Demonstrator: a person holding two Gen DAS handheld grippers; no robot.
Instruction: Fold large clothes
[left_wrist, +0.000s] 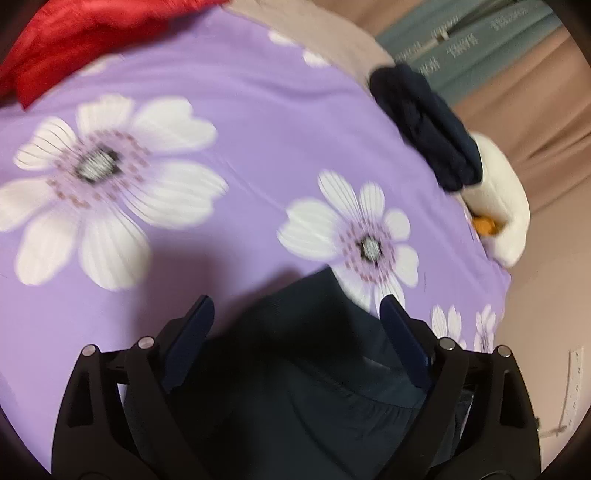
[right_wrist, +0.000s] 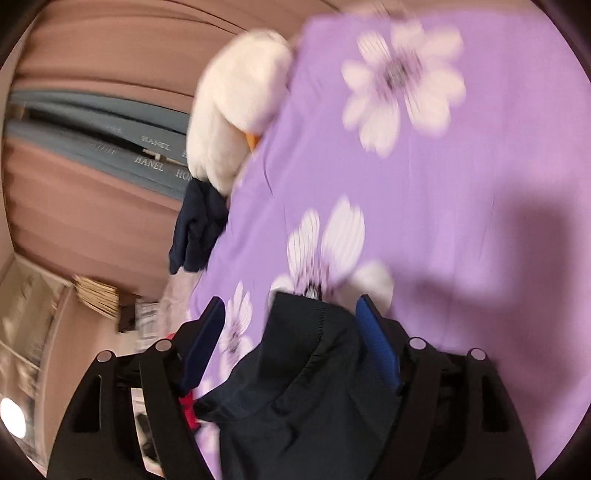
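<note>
The left gripper (left_wrist: 297, 314) has its two blue pads spread wide, and a dark navy garment (left_wrist: 314, 369) lies between them without either pad pressing on it; the cloth fills the space from the middle of the claw down to 6 o'clock in the left wrist view. The right gripper (right_wrist: 290, 315) is also spread apart, and the same dark garment (right_wrist: 303, 369) sits between its pads, its top corner standing up at about 12 o'clock from the claw, close to the right pad, but I see no pinch on it. Under both claws is a purple bedsheet with white flowers (left_wrist: 240, 122), which covers most of each view. In the left wrist view a second dark navy cloth (left_wrist: 424, 125), bunched, lies on the sheet's edge at 2 o'clock, and just beside it, toward 3 o'clock, a white plush toy with an orange beak (left_wrist: 498, 199) is touching it. A red fabric (left_wrist: 74, 40) lies at 10 to 11 o'clock at the far edge of the sheet. In the right wrist view the plush toy (right_wrist: 236, 107) is at 11 o'clock and the bunched cloth (right_wrist: 199, 229) hangs below it at 10 o'clock. Both views are blurred
</note>
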